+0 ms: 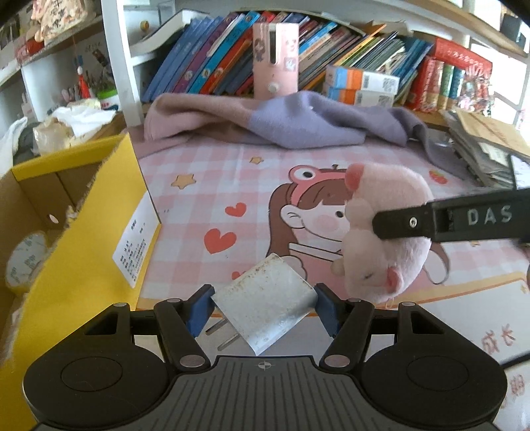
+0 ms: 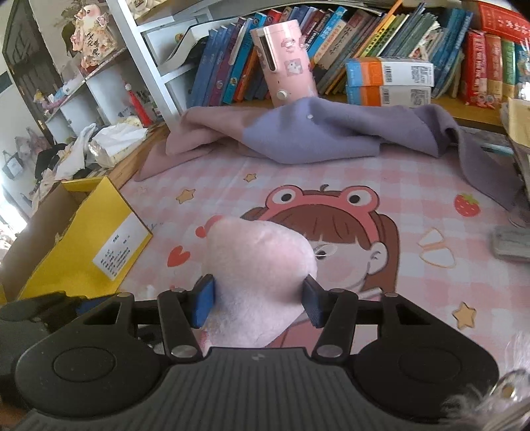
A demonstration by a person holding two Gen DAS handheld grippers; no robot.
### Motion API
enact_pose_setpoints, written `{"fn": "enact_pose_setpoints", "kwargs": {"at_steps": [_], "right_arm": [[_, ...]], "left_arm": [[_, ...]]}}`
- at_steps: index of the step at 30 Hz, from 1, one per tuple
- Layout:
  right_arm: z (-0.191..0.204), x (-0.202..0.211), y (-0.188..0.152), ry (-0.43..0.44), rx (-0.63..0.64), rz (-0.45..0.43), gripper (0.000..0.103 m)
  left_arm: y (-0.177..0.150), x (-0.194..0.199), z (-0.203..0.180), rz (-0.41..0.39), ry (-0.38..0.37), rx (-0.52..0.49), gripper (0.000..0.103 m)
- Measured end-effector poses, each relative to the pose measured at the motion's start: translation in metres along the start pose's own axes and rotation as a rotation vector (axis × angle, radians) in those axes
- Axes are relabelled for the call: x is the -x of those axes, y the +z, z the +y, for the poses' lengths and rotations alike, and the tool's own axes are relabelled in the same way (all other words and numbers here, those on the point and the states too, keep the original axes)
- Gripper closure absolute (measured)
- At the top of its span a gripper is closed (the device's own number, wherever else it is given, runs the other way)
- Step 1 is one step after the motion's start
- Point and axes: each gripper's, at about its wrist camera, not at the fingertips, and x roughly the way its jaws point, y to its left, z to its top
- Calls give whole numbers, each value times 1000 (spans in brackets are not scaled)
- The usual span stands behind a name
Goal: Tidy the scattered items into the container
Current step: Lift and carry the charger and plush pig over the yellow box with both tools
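Lettering: raised white "DAS" on the black arm of the right tongs [image 1: 397, 225], read in the left wrist view. White printed label on the side of the yellow cardboard box with plain brown inside [image 1: 99, 232]; print too small to read. Chinese characters in orange at the near edge of the pink checked cartoon mat [image 1: 215, 172]; not legible enough to quote. Barcodes on two stacked orange, blue and white cartons [image 2: 389, 83].

Count: one charger, one plush, one box, two tongs, two cartons, one pink canister, one cloth, one long row of leaning books [image 2: 347, 30].

Item 1: white, scuffed and speckled square plug charger with two metal prongs [image 1: 268, 305]. Pinched at mid width between the blue pads of the left tongs [image 1: 263, 306], tilted, prongs pointing down and left, lifted clear of the mat, just right of the box.

Item 2: pale pink plush pig with darker pink ears [image 2: 255, 275]. Squeezed at partial width between the blue pads of the right tongs [image 2: 258, 303], raised above the mat over the printed girl in a frog hat.

Container: box open at the top, at the left edge of the surface, a round white object lying inside.

Background: folded pink and lilac fleece cloth [image 2: 314, 136] across the far side of the mat; tall pink canister with cartoon stickers [image 2: 285, 63] upright behind it, against the books.
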Motion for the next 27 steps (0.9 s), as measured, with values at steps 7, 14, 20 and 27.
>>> {"fn": "enact_pose_setpoints", "kwargs": {"at_steps": [7, 14, 20, 27], "right_arm": [[1, 25, -15, -11, -6, 3, 50], [5, 50, -26, -12, -10, -13, 51], [14, 68, -38, -22, -3, -9, 50], [22, 89, -53, -56, -15, -21, 51]], "left_arm": [[-1, 31, -2, -24, -19, 3, 38], [-6, 60, -7, -34, -48, -11, 38], [-10, 79, -10, -44, -66, -35, 38], [-19, 100, -9, -73, -117, -55, 38]]}}
